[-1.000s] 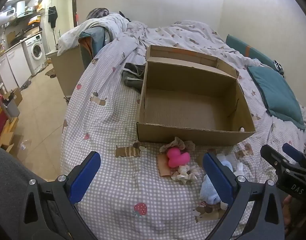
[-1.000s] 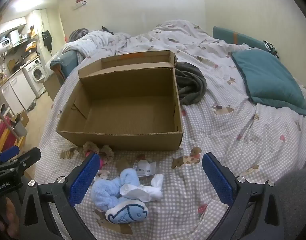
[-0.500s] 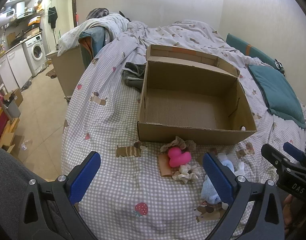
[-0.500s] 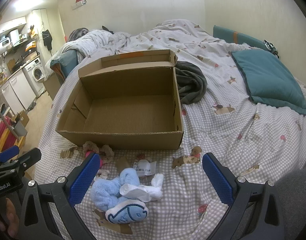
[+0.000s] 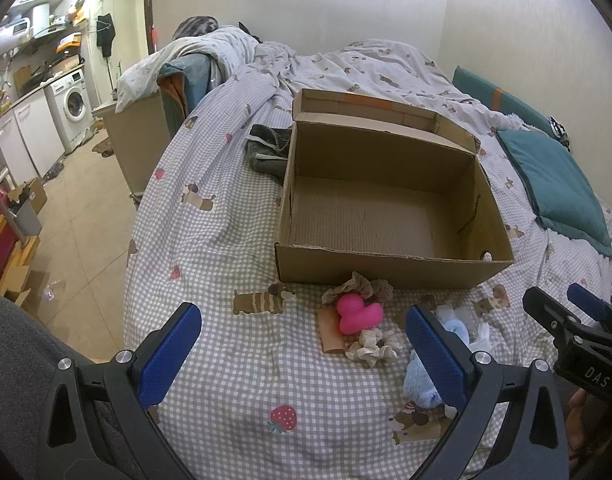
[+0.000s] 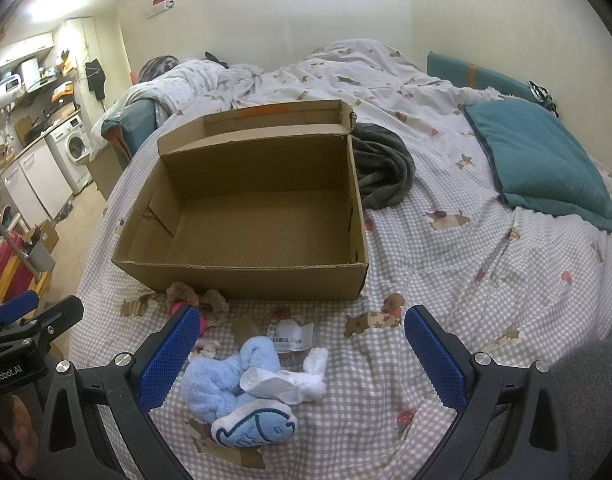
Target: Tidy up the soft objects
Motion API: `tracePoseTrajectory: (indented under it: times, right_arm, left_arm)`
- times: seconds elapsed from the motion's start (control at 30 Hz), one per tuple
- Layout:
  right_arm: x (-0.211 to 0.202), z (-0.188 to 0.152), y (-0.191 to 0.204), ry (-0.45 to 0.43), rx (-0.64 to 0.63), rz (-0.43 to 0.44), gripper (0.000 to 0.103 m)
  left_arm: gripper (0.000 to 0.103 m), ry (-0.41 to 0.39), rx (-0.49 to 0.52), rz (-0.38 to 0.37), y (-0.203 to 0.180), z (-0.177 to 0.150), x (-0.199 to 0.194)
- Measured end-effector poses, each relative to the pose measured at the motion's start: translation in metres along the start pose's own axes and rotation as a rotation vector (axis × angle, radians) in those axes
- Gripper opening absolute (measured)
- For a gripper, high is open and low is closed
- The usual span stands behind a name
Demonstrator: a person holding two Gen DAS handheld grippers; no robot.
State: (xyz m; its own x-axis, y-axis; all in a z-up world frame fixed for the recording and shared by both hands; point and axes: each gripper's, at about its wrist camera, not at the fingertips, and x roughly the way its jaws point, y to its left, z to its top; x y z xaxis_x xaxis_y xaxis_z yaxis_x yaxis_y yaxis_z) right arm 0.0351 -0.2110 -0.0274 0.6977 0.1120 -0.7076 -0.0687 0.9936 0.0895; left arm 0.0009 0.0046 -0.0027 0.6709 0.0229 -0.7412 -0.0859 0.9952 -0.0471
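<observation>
I see both tongs spread wide, left gripper [image 5: 304,346], right gripper [image 6: 298,344], blue plush fish [image 6: 242,396] at 6 o'clock below cardboard box [image 6: 242,280] front edge, bare checked duvet [image 6: 445,264] at 3 o'clock

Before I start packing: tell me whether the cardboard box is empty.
Empty. The cardboard box stands open on the bed, bare floor visible in both views; the soft toys lie outside, in front of it.
</observation>
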Motion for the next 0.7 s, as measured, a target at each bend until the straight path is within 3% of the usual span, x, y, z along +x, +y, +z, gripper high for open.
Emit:
tracePoseTrajectory:
  times: [0.7]
  right_arm:
    - [-0.0003, -0.0001, -0.0007, 0.001, 0.002, 0.0, 0.103]
  left_arm:
    - [0.102, 0.0, 0.001, 0.0, 0.0004, 0.0004, -0.0002]
